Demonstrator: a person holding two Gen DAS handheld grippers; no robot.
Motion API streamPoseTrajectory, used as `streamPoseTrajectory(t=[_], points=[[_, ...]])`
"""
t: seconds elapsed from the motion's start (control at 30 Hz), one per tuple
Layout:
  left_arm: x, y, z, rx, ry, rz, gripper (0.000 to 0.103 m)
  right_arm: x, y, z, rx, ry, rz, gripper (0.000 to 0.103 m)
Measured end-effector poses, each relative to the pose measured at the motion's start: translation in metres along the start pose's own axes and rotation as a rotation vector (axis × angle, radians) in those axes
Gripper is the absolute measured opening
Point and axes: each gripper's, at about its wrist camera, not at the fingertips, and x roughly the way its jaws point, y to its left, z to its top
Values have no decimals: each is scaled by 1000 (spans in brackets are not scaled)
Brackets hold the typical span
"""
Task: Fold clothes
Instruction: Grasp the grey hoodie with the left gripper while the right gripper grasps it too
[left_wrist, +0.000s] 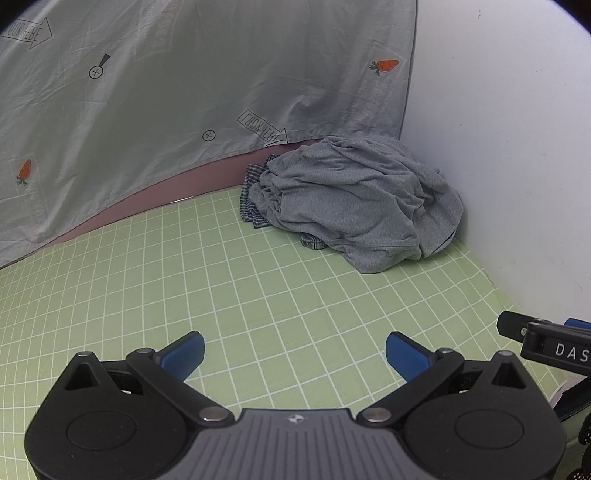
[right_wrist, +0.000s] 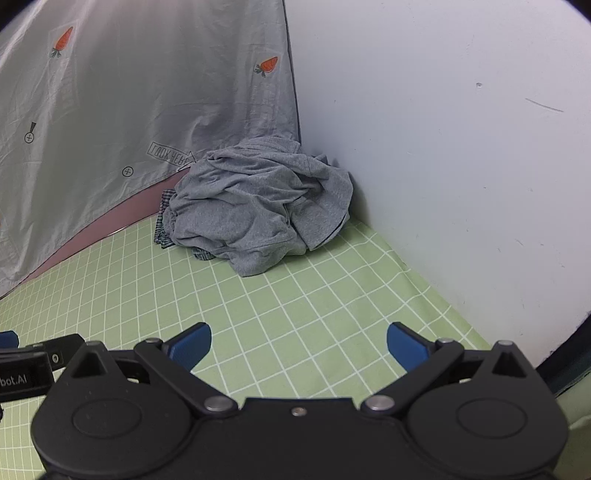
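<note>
The step in hand looks like the first pick: nothing is folded yet, and the grey garment (left_wrist: 354, 206) lies in a crumpled heap ahead of both tongs, pushed into the corner where the hanging printed sheet (left_wrist: 166, 92) meets the white wall (left_wrist: 509, 147). A checked cloth (left_wrist: 253, 201) peeks out from under its left side. To do this well, I would reach forward with both tongs and take only the top grey layer, each at a separate edge or hem near the front of the heap, so that the garment lifts clear of the checked piece beneath. Then draw it back onto the bare stretch of green checked bedsheet (left_wrist: 184, 295) just in front of the tongs, where there is room to spread it flat. Soft knit will sag and bunch, so a pinch close to a seam should hold better than one in loose folds.

The left tongs (left_wrist: 293, 354) are spread wide, holding nothing, the blue pads over bare sheet. The right tongs (right_wrist: 299, 345) are likewise spread wide and empty, just beside the left ones, well short of the heap.
</note>
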Motion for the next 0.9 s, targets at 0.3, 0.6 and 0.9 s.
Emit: streamPoseTrajectory(t=[0.3,0.6,0.9], points=[[111,-5,90,-26,58,24,95,100,-29,65,2,62,-44,102],[233,-20,188,-172,79,-71,79,230,-14,142,-58,31,-114,97],[288,-43,212,-254,101,-216,51,292,16,165,-87,-9,-73,71]])
